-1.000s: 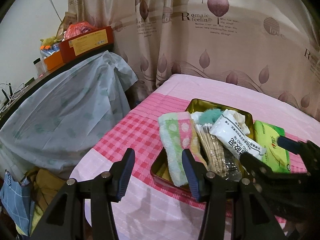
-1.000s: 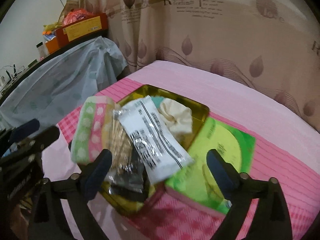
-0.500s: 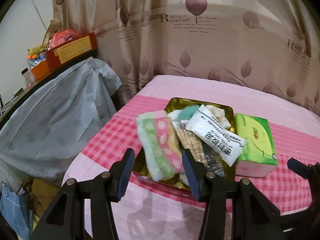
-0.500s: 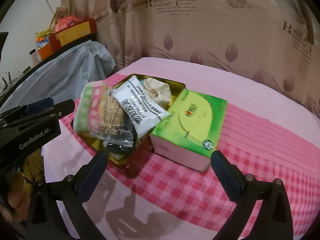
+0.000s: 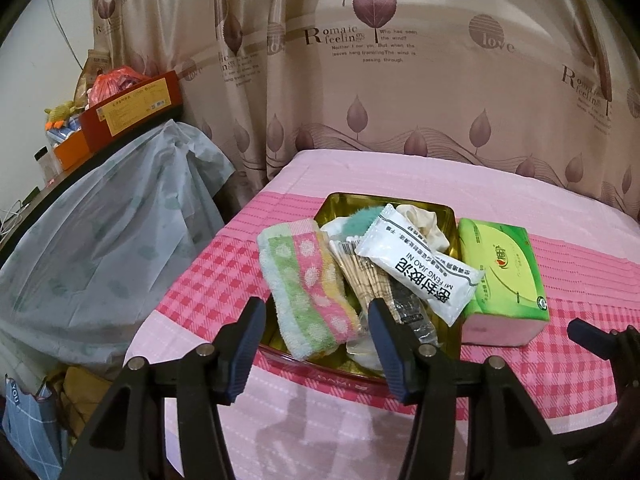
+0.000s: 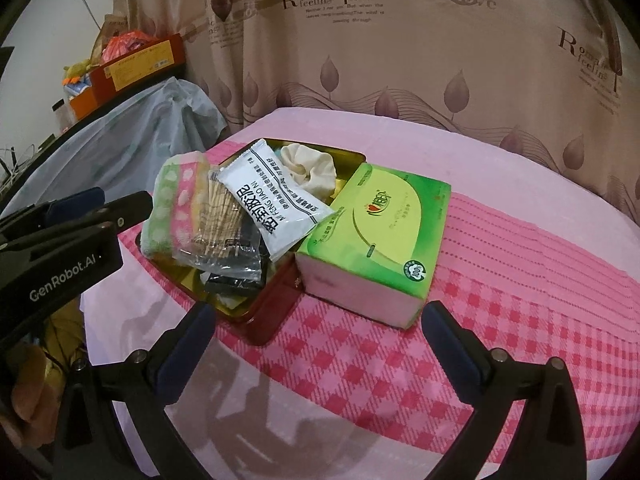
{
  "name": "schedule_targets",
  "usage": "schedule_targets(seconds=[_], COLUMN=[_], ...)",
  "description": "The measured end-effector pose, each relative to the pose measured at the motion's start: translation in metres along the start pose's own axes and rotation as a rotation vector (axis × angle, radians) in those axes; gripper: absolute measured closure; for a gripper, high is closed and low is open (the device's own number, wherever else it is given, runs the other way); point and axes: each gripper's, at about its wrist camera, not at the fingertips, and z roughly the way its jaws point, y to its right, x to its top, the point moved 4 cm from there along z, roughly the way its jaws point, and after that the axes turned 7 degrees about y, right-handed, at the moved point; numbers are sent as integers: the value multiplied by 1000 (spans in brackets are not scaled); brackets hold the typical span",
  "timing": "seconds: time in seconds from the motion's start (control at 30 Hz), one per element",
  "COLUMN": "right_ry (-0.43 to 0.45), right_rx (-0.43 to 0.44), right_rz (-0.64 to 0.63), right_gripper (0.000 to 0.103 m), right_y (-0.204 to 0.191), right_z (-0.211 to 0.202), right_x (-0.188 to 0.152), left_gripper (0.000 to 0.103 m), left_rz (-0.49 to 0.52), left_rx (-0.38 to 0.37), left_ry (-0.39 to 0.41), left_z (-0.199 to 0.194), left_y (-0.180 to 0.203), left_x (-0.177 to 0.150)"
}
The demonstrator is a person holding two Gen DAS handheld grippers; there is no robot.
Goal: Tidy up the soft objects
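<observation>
A gold tin tray (image 5: 348, 204) (image 6: 256, 316) sits on the pink bed. It holds a folded green, pink and yellow dotted towel (image 5: 308, 288) (image 6: 172, 204), a clear bag of cotton swabs (image 5: 360, 272) (image 6: 220, 216), a white sachet (image 5: 420, 268) (image 6: 272, 196), a cream cloth (image 5: 424, 220) (image 6: 312, 168) and a teal puff (image 5: 360, 216). A green tissue pack (image 5: 500, 272) (image 6: 376, 232) lies right of the tray. My left gripper (image 5: 316, 344) is open and empty, just before the towel. My right gripper (image 6: 320, 344) is open wide and empty, in front of the tissue pack.
The bed has a pink checked cover (image 6: 500, 320). A patterned curtain (image 5: 400, 80) hangs behind. To the left, a table under a pale plastic sheet (image 5: 100, 240) carries boxes (image 5: 132, 108). Bags lie on the floor at the lower left (image 5: 28, 420).
Both grippers have pulled back from the tray, so the tray and tissue pack look farther away. Both stay open and empty. The objects have not moved.
</observation>
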Motion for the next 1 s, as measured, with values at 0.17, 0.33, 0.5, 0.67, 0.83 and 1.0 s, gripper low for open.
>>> schedule_targets(seconds=[0.17, 0.33, 0.5, 0.67, 0.83, 1.0], right_ry=[2, 1, 2, -1, -4, -6], right_rx=[1, 6, 7, 8, 12, 10], right_rz=[-6, -14, -18, -17, -24, -24], right_gripper=[1, 1, 1, 1, 1, 1], right_y=[-2, -6, -7, -8, -9, -9], right_z=[-1, -2, -2, -2, -1, -1], right_x=[-1, -2, -2, -3, -3, -3], left_gripper=[48, 48, 48, 48, 48, 48], left_rz=[0, 0, -1, 0, 0, 0], left_rx=[0, -1, 0, 0, -1, 0], left_ry=[-2, -4, -4, -3, -3, -4], left_z=[1, 2, 3, 2, 2, 3], left_y=[1, 2, 2, 2, 1, 1], left_x=[0, -1, -1, -1, -1, -1])
